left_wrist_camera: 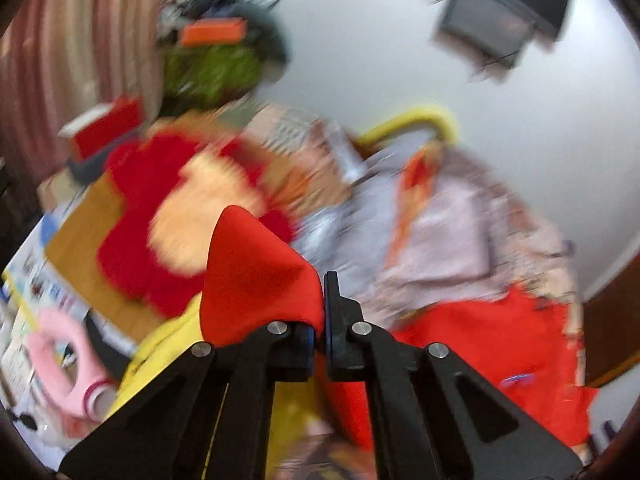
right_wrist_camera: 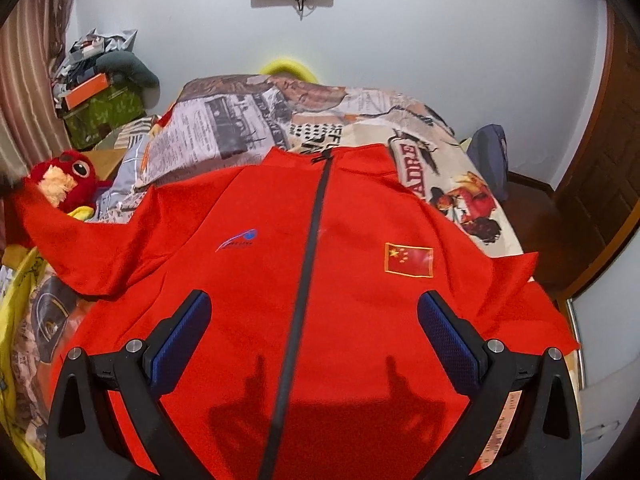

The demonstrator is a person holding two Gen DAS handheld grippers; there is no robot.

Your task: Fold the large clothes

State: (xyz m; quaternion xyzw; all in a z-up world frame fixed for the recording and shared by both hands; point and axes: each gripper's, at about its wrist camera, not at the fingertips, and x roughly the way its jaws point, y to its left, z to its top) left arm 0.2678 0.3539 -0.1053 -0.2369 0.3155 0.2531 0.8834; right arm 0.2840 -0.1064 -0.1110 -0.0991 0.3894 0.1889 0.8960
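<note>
Right now a big red jacket (right_wrist_camera: 320, 280) lies flat on the bed (right_wrist_camera: 420, 136), filling the middle and bottom of the right wrist view. Its dark zipper (right_wrist_camera: 308, 264) runs up the middle, and a small flag patch (right_wrist_camera: 409, 260) sits right of it. The right gripper (right_wrist_camera: 314, 344) hangs over the jacket at the bottom of the frame with its jaws wide apart and nothing in them. One sleeve stretches to the far left, near a red plush toy (right_wrist_camera: 66, 182). In the blurry left wrist view, the left gripper (left_wrist_camera: 319, 320) has its jaws squeezed tight on a fold of the red cloth, in the lower middle.
</note>
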